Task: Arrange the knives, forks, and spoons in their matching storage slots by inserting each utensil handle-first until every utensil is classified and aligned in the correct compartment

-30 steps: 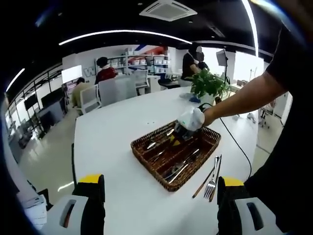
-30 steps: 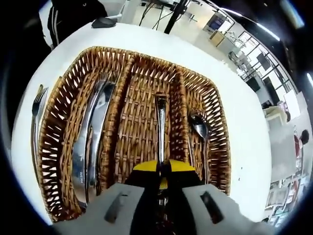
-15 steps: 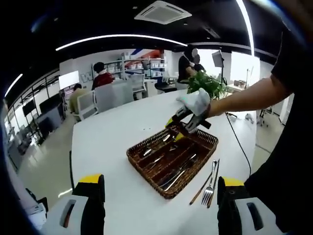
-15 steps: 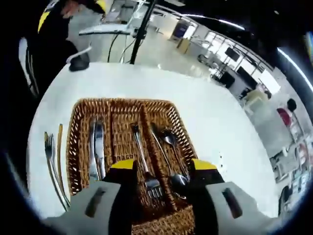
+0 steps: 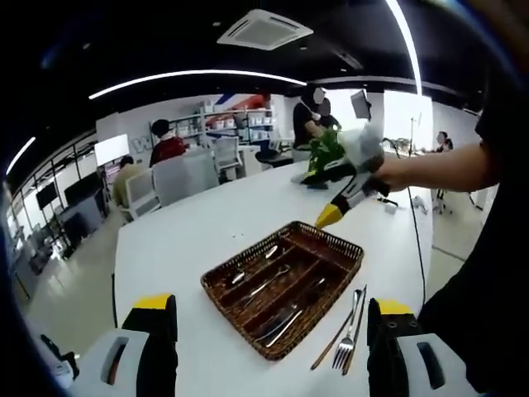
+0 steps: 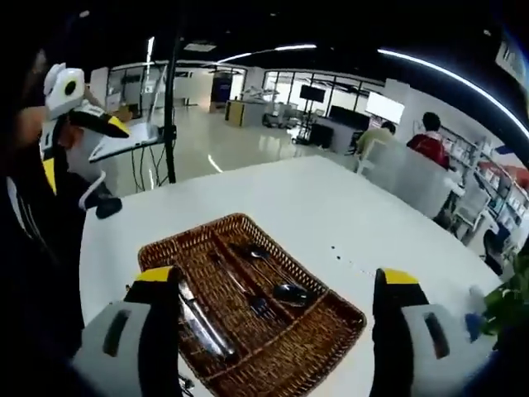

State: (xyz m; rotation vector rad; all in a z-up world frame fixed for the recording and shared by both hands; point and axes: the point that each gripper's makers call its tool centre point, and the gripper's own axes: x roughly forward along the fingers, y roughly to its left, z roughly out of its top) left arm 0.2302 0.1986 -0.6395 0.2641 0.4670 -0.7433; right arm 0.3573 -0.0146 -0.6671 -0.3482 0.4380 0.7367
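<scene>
On the white table (image 5: 182, 240), the wicker cutlery tray (image 5: 285, 285) holds sorted knives, a fork and spoons, while a fork (image 5: 347, 331) and chopsticks (image 5: 326, 351) lie unsorted just beside it; left gripper (image 5: 269, 351) and right gripper (image 6: 277, 327) both gape wide, empty.

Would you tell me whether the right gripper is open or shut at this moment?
Open. In the right gripper view the right gripper's yellow-tipped jaws stand wide apart, nothing between them, above the wicker tray.

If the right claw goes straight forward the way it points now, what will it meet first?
Most likely the wicker tray, which lies on the white table directly ahead between the open jaws of the right claw, with cutlery inside. Depth is unclear, so it might pass above it.
</scene>
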